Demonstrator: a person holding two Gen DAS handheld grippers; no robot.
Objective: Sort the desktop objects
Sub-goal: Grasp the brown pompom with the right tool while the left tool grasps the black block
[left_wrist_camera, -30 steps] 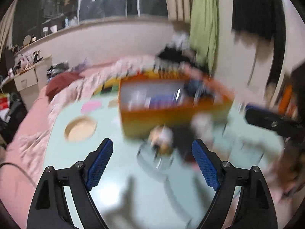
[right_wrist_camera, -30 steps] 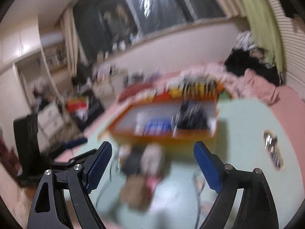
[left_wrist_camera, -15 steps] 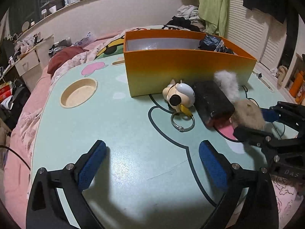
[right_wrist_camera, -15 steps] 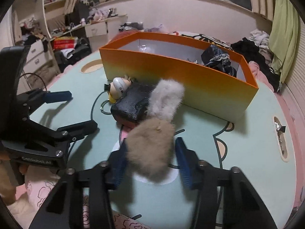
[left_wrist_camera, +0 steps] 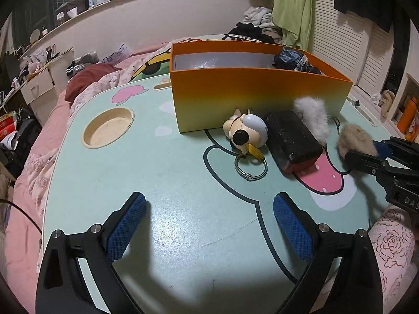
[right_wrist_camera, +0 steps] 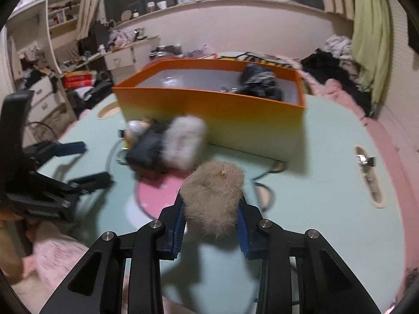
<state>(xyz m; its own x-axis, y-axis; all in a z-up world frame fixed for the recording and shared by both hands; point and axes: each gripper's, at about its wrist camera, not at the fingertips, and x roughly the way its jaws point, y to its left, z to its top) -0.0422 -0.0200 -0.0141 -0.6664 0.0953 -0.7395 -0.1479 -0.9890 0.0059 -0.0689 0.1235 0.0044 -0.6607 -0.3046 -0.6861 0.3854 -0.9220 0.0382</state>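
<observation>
My right gripper (right_wrist_camera: 212, 217) is shut on a beige fur pompom (right_wrist_camera: 213, 196) and holds it above the table, in front of the orange box (right_wrist_camera: 209, 112). It shows in the left wrist view (left_wrist_camera: 357, 141) at the right edge. A white fur pompom (left_wrist_camera: 313, 115), a black pouch (left_wrist_camera: 292, 137) and a cartoon figure keychain (left_wrist_camera: 246, 132) with a metal ring (left_wrist_camera: 250, 167) lie against the box's (left_wrist_camera: 256, 96) front wall. My left gripper (left_wrist_camera: 209, 225) is open and empty, low over the mint table (left_wrist_camera: 170, 183), short of the keychain.
The box holds dark bundled items (left_wrist_camera: 293, 59) at its right end. A round cup recess (left_wrist_camera: 108, 127) is sunk in the table at the left. A slot with a clip (right_wrist_camera: 366, 161) sits at the table's right. Pink bedding (left_wrist_camera: 31, 162) surrounds the table.
Both grippers came down from a blurred swing to the table. My right gripper closed on the beige pompom and lifted it away from the white one and the pouch.
</observation>
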